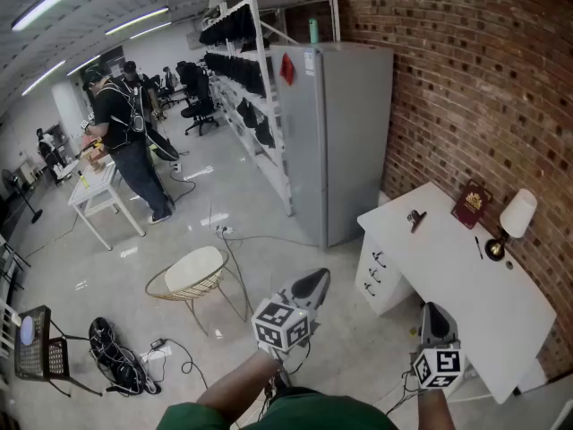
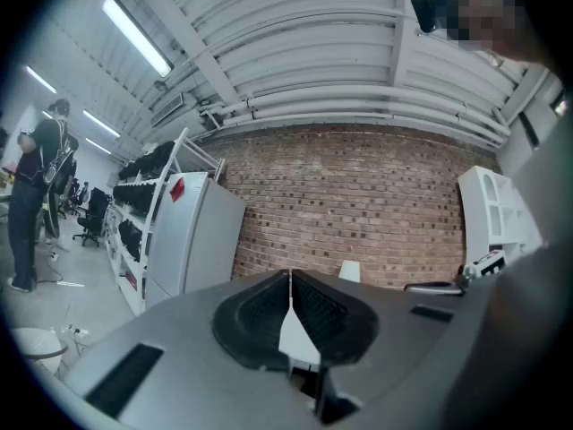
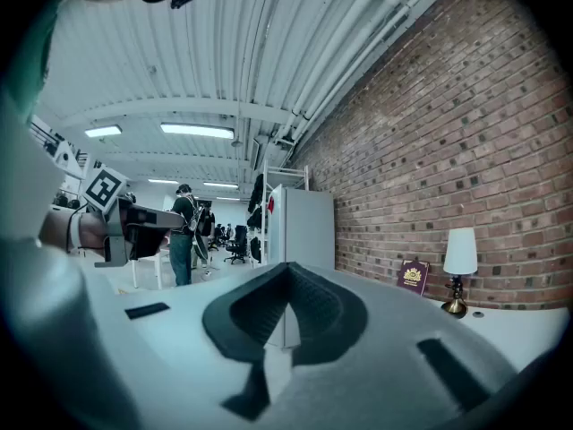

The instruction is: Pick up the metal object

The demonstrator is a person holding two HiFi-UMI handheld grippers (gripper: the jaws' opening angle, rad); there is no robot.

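Observation:
A small dark metal clip [image 1: 415,219] lies near the far left corner of the white desk [image 1: 448,276], which stands against the brick wall. My left gripper [image 1: 313,283] hovers over the floor to the left of the desk, well short of the clip; its jaws are shut with nothing between them [image 2: 290,280]. My right gripper [image 1: 434,319] hangs over the desk's near edge, also shut and empty [image 3: 286,271]. The clip does not show in either gripper view.
On the desk stand a small lamp with a white shade [image 1: 517,215] and a dark red booklet [image 1: 471,204]. A tall grey cabinet [image 1: 336,141] stands left of the desk, with white shelving behind it. A round wicker chair [image 1: 192,276], floor cables [image 1: 121,365] and a person [image 1: 125,141] are farther left.

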